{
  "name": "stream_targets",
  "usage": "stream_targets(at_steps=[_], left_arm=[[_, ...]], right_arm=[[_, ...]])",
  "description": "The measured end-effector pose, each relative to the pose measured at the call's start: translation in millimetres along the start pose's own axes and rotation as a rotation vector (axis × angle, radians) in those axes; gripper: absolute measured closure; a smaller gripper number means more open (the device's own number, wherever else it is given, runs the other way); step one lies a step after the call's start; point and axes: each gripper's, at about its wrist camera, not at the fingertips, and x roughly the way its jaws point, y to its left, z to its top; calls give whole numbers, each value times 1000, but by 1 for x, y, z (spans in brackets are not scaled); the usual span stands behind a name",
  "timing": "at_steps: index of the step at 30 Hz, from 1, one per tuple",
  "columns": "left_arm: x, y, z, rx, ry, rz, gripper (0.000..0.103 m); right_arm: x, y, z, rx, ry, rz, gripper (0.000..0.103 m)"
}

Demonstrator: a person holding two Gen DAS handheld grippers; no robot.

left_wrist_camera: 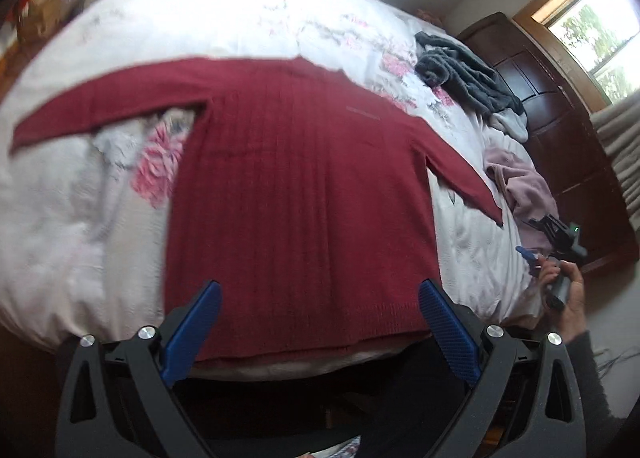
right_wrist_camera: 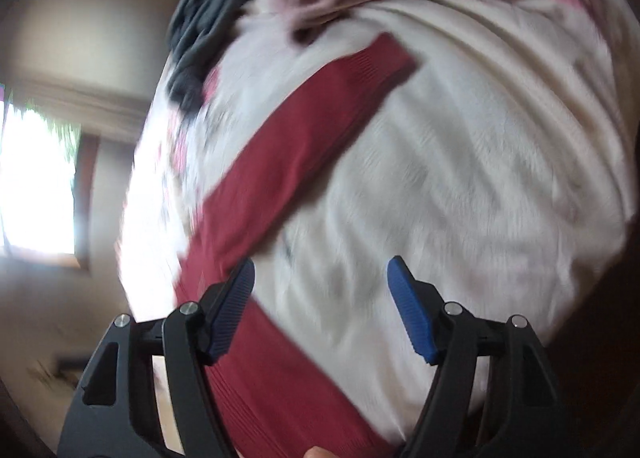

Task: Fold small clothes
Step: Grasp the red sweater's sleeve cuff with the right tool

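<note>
Red ribbed sweater [left_wrist_camera: 296,193] lies flat on the floral bedspread [left_wrist_camera: 80,193], sleeves spread. Left gripper [left_wrist_camera: 320,322] and right gripper [right_wrist_camera: 322,306] both gape, empty. Probably best: pinch the right sleeve's cuff squarely, fold inward.

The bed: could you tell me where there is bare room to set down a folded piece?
Free: the bedspread left of the red sweater, below its left sleeve, and the wide stretch beyond the collar. Crowded: the right edge, where the grey garment and pink garment lie.
</note>
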Motion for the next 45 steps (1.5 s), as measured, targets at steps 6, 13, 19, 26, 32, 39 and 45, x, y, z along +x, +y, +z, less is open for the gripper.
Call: stream_targets(at_steps=[6, 13, 19, 26, 32, 39, 45], left_arm=[[28, 5, -1, -54, 56, 1, 4], [36, -2, -3, -90, 43, -21, 4], [41, 0, 3, -161, 43, -44, 4], [48, 7, 10, -236, 86, -55, 4], [34, 19, 19, -246, 51, -70, 4], [20, 40, 29, -295, -6, -137, 4], [6, 42, 44, -258, -56, -155, 4]], right_arm=[[34, -52, 74, 265, -17, 239, 34], [80, -74, 131, 333, -43, 299, 45], [107, -78, 165, 357, -41, 285, 45], [129, -59, 198, 354, -52, 300, 47], [111, -35, 210, 279, -75, 253, 85], [56, 79, 190, -24, -142, 222, 88], [33, 181, 150, -243, -165, 255, 89]])
